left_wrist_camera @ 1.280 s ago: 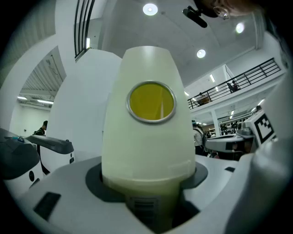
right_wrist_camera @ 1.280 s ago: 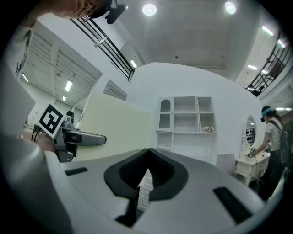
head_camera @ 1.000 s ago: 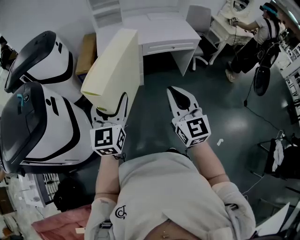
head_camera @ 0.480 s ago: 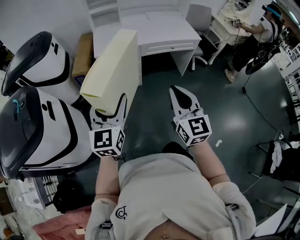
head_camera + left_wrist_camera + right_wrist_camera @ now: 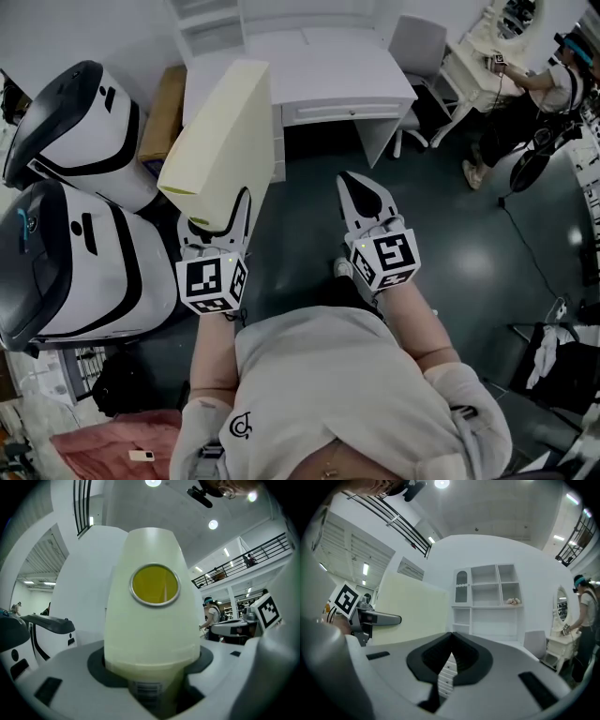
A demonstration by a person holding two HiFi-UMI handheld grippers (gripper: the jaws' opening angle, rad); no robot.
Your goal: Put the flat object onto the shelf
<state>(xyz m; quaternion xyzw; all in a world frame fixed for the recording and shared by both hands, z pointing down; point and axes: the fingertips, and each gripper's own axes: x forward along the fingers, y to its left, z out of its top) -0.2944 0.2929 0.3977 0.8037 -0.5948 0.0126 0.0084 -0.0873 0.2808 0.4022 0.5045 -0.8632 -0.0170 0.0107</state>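
Your left gripper [image 5: 220, 214] is clamped on the near end of the pale cream flat rectangular panel [image 5: 225, 131]. The panel stands up out of the jaws and leans forward, away from you. The left gripper view shows a round yellow disc with a metal rim [image 5: 154, 584] on its face. So the pick-up is done, and the panel is in the air over the dark floor, touching nothing but the jaws.

Your right gripper [image 5: 354, 184] hangs just beside it, jaws pressed together on nothing.

Ahead stands the white desk with drawers [image 5: 309, 66], and at its back edge rises the white open shelf unit [image 5: 487, 597]. By my reading, what is left is to carry the panel forward to that shelf, set it down there, and let go.
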